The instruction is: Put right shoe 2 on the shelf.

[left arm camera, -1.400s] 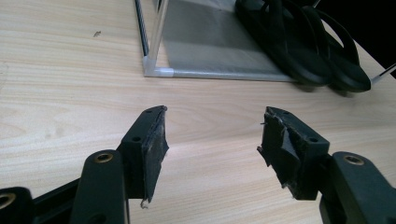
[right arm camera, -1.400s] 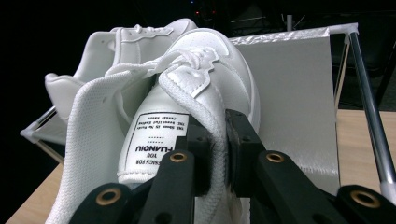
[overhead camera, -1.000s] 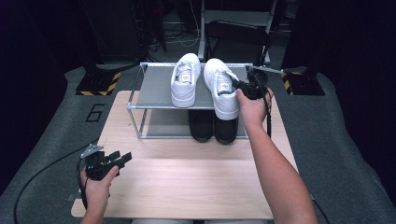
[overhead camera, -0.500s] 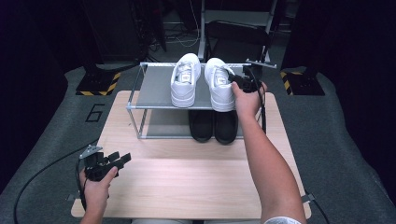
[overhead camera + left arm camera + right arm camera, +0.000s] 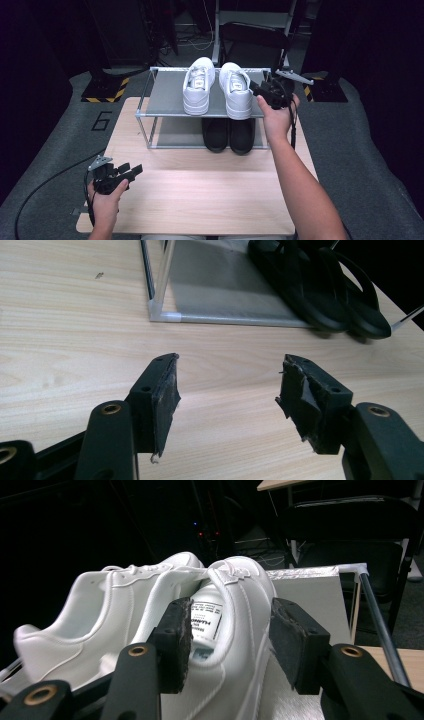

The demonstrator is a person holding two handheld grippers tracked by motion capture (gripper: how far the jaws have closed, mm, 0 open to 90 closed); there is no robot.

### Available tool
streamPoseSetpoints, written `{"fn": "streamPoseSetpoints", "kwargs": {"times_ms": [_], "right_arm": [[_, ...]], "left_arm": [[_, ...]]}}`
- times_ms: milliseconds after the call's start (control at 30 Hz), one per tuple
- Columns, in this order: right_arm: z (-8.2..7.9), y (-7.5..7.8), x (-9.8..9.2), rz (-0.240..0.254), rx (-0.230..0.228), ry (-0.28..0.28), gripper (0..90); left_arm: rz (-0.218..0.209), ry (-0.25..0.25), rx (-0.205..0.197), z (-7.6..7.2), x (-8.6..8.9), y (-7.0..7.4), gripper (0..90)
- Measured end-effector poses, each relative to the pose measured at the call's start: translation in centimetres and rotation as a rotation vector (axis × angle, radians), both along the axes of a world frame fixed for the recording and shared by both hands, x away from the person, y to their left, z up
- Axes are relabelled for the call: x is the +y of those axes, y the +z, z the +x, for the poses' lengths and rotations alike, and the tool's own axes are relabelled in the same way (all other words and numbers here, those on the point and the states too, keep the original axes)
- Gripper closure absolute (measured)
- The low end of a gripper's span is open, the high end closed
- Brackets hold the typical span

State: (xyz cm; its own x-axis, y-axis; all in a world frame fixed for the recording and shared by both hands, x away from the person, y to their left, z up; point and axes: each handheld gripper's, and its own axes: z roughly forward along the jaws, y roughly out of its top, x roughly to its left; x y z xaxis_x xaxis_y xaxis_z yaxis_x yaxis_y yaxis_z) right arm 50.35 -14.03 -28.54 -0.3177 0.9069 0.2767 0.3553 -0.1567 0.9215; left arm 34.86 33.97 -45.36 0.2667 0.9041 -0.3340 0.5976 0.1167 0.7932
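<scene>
A: Rt white sneaker (image 5: 236, 95) — where?
B: On top shelf of metal rack (image 5: 170, 95), at 12 o'clock of table (image 5: 200, 200). Toe toward the near edge, heel at the far rail. Touching its twin, left white sneaker (image 5: 198, 90), at its 9 o'clock.
A: Look?
B: All white, smooth upper, white laces, thick sole. Printed label on inner tongue, seen in the right gripper view. Clean, upright, not tilted.
A: Right gripper (image 5: 262, 90)?
B: At the sneaker's 3 o'clock, by the collar. Jaws just been opening; now spread wide, one pad inside the collar, one outside, collar wall between them, pads not pressing.
A: Left gripper (image 5: 131, 171)?
B: At 7 o'clock of table, low over bare wood. Jaws apart, nothing between.
A: Below the rack top?
B: Black shoes (image 5: 230, 135), a pair, side by side on lower level, right under the white ones.
</scene>
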Motion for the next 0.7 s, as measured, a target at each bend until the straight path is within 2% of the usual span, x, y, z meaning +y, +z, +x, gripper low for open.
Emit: {"fn": "streamPoseSetpoints", "kwargs": {"times_ms": [67,133,167,200,233,300,333,500,600,700], "right_arm": [[-1.2,0.1,-0.4,-0.007,-0.01,0.009,50.9],[-2.4,0.0,-0.9,0.006,-0.021,0.024,50.1],[-2.9,-0.1,-1.1,0.008,-0.022,0.025,50.0],[-3.6,-0.3,-1.3,0.015,-0.022,0.036,49.8],[-4.2,-0.5,-1.5,0.018,-0.023,0.04,49.5],[-5.1,-1.0,-1.7,0.012,-0.019,0.049,49.2],[-5.8,-1.5,-1.8,0.011,-0.017,0.063,48.9],[-8.6,-3.8,-2.2,-0.018,-0.018,0.071,47.7],[-10.3,-5.6,-2.3,-0.068,-0.012,0.082,46.8],[-12.2,-7.6,-2.6,-0.063,-0.024,0.092,45.0]], "left_arm": [[0.002,0.0,0.004,0.0,-0.1,0.0,39.7],[0.003,0.005,-0.005,0.0,-0.2,-0.1,39.7],[0.014,-0.01,0.003,0.0,-0.1,0.0,39.7],[0.006,0.002,-0.011,0.1,-0.2,-0.1,39.7],[0.005,0.003,-0.001,0.0,-0.3,0.0,39.7],[0.008,0.0,-0.01,0.0,-0.3,-0.1,39.7],[0.01,-0.008,0.002,0.0,-0.3,0.0,39.7],[0.008,-0.004,0.003,-0.1,-0.1,-0.1,39.7],[0.005,-0.005,0.002,-0.1,-0.1,-0.2,39.7],[0.019,-0.017,0.009,-0.1,-0.1,-0.5,39.2]]}}
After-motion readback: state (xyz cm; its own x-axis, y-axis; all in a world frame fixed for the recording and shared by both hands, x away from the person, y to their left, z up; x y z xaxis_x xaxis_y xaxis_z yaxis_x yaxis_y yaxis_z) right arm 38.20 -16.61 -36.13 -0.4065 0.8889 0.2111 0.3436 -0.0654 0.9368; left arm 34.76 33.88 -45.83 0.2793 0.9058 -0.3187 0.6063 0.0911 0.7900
